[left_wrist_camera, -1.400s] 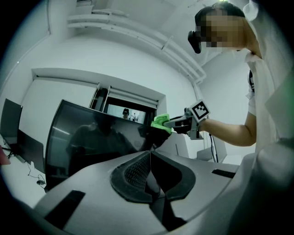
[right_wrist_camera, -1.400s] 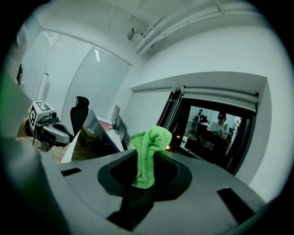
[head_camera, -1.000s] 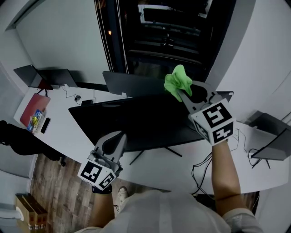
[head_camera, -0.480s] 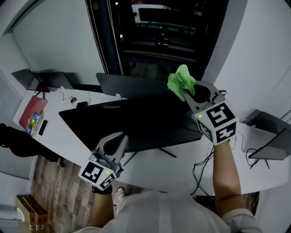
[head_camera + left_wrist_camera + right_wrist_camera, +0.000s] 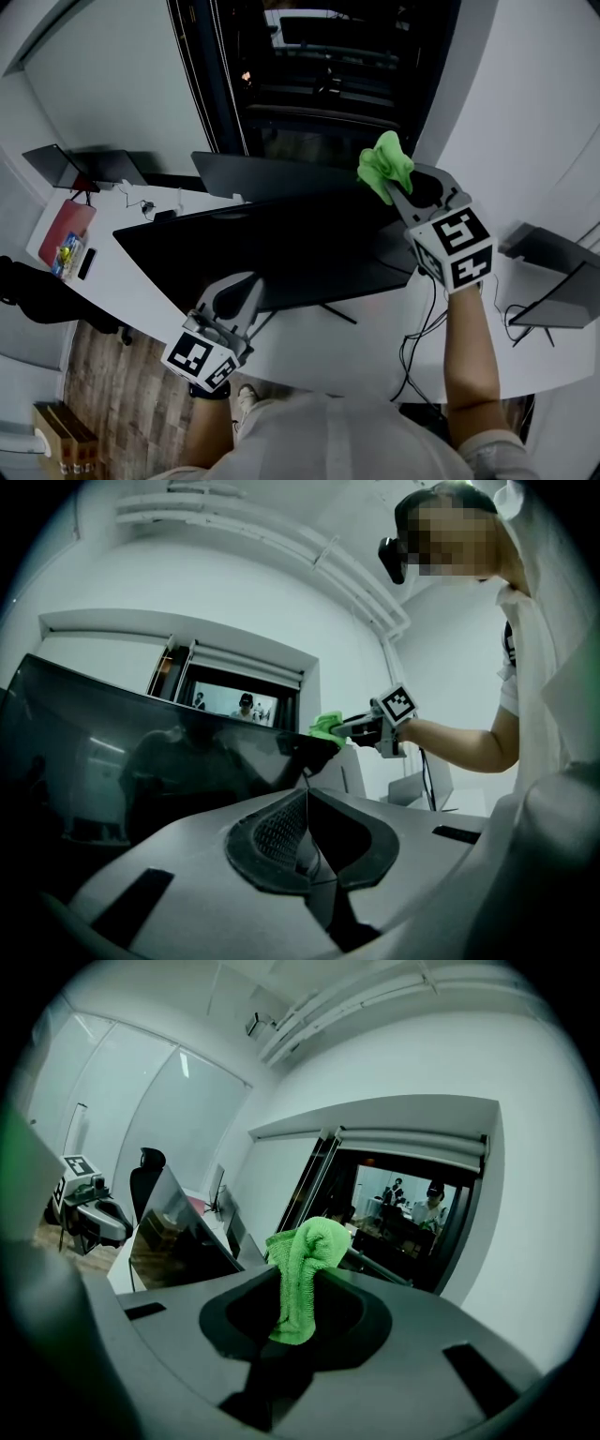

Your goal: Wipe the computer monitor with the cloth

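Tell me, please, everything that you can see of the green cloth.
The green cloth is a bright, nubby, towel-like fabric, bunched into a soft lump. The right tongs are shut on its lower part, so most of it bulges up past their tips, with one end hanging down between them. It is held in the air at the upper right corner of the dark monitor and seems to press on the top edge there. Nothing else touches it.

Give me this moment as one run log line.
right tool: shut on green cloth, at monitor top corner | left tool: shut, empty, near monitor lower edge | wipe: contact unclear
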